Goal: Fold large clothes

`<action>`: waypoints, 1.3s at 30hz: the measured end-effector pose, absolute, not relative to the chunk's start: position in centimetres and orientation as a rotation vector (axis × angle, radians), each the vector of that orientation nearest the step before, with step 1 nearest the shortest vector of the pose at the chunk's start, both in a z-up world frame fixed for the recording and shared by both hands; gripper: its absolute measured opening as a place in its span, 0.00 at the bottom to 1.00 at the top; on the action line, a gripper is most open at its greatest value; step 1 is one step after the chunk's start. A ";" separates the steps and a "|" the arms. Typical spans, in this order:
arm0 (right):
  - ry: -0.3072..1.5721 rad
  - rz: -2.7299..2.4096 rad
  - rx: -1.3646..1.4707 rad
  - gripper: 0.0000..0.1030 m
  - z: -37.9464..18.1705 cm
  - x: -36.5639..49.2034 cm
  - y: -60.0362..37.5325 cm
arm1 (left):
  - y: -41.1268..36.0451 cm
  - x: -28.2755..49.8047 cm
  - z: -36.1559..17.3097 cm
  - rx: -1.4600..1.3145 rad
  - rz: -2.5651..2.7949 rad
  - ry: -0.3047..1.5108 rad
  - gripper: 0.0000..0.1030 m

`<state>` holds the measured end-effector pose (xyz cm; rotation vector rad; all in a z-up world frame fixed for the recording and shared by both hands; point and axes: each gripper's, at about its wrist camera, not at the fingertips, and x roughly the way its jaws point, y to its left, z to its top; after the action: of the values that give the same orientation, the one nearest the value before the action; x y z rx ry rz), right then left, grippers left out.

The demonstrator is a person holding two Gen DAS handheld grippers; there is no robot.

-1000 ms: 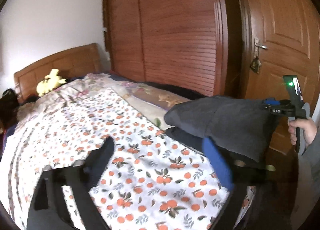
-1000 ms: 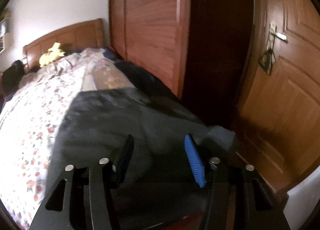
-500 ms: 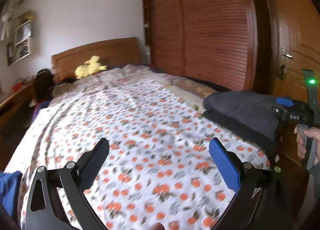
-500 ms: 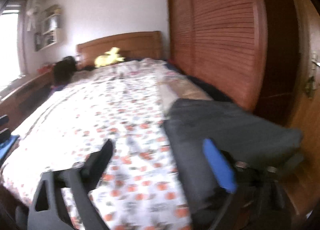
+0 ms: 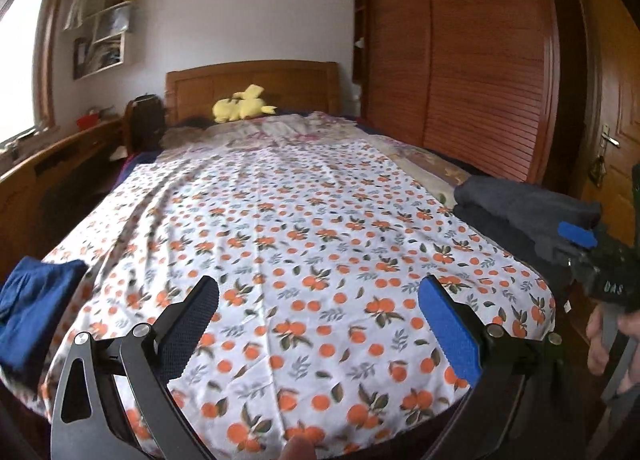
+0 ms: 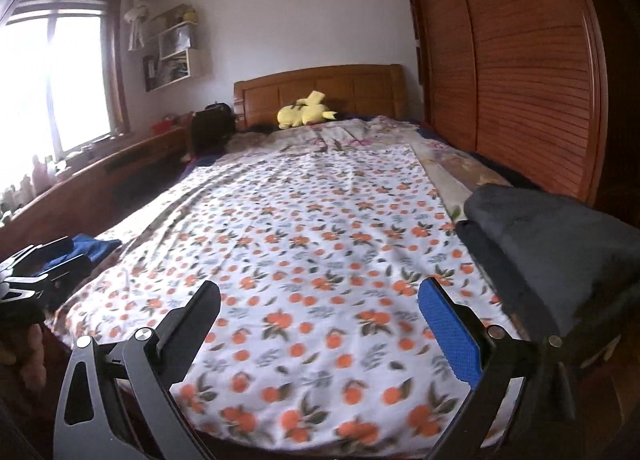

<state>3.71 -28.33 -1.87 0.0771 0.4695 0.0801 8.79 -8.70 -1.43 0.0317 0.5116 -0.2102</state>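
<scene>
Both claws are spread and empty: the left claw (image 5: 318, 310) and the right claw (image 6: 320, 312) hang over the foot of the bed (image 5: 280, 219); the right one's jaws have just been opening, with nothing between them. A grey garment (image 6: 552, 236) lies folded on a darker pile at the bed's right edge, so that piece looks done; a blue cloth (image 5: 36, 300), crumpled at the left edge, is probably what remains, though it is partly cut off.

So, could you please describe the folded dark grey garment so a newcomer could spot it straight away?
Start at the bed with the orange-print sheet. The folded dark grey garment sits at its near corner, on the wardrobe side. It is plain charcoal and stacked, unlike the loose blue cloth at the opposite corner.
</scene>
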 end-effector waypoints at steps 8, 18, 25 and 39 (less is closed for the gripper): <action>0.423 0.119 0.048 0.93 -1.5 1.7 -23.0 | -4.7 4.3 -0.4 0.025 -0.117 0.451 0.97; 0.373 0.171 0.032 0.93 -0.2 0.4 -19.1 | -0.9 0.9 0.6 0.008 -0.034 0.429 0.97; 0.372 0.174 0.021 0.93 -0.1 0.2 -18.1 | 0.5 0.1 0.4 -0.018 -0.014 0.445 0.97; 0.383 0.156 0.020 0.93 -0.6 0.1 -18.3 | 1.2 -0.1 -0.2 -0.020 -0.009 0.446 0.97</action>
<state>0.12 -18.28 -0.59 0.0196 0.3834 0.1558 -0.12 1.16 -0.21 -0.0199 0.4457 -0.0090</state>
